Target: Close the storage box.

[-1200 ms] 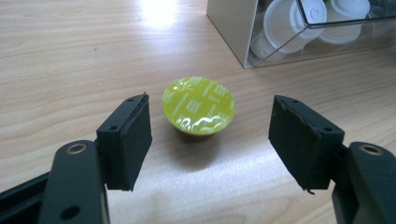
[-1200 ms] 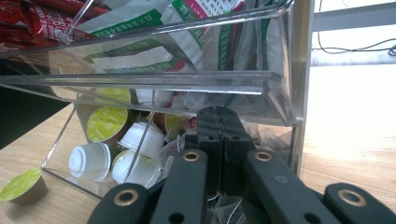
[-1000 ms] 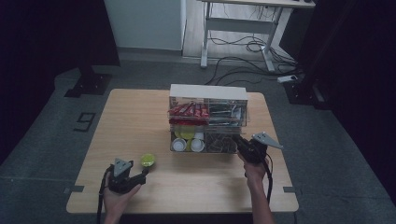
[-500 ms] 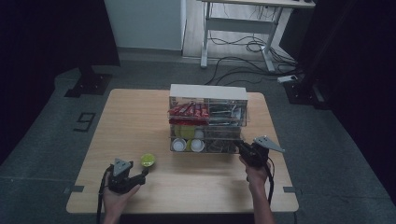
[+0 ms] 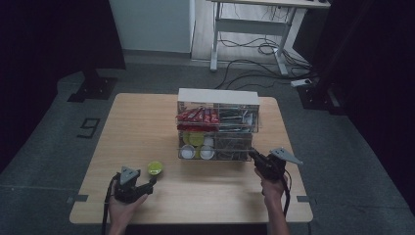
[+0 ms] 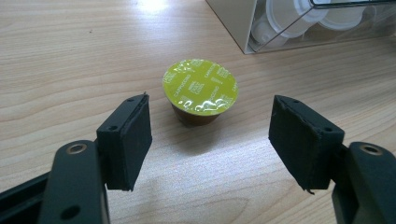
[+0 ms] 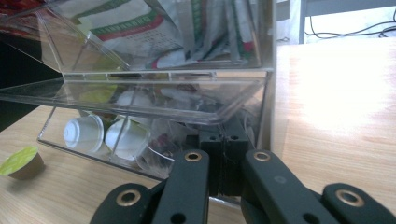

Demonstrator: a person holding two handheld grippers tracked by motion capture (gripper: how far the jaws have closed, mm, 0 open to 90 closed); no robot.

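Note:
A capsule with a green foil lid [image 5: 155,168] [image 6: 200,91] [image 7: 21,163] stands on the wooden table, left of a clear two-tier organizer [image 5: 218,98] [image 7: 163,93]. My left gripper [image 5: 149,185] [image 6: 217,126] is open, with its pads on either side of the capsule and short of it, touching nothing. My right gripper [image 5: 253,155] [image 7: 224,140] is shut, its tips at the front lower right of the organizer's bottom bin. I cannot tell whether anything thin sits between its pads. White capsules [image 7: 84,133] lie in that bin.
Red sachets [image 5: 195,116] and paper packets [image 7: 140,28] fill the organizer's upper tier. The organizer's corner [image 6: 233,23] stands just beyond the green capsule. A desk frame and floor cables [image 5: 254,49] lie past the table's far edge.
My right gripper has shifted slightly toward the table's near edge, staying at the organizer's lower right front. The left gripper and the green capsule have not moved.

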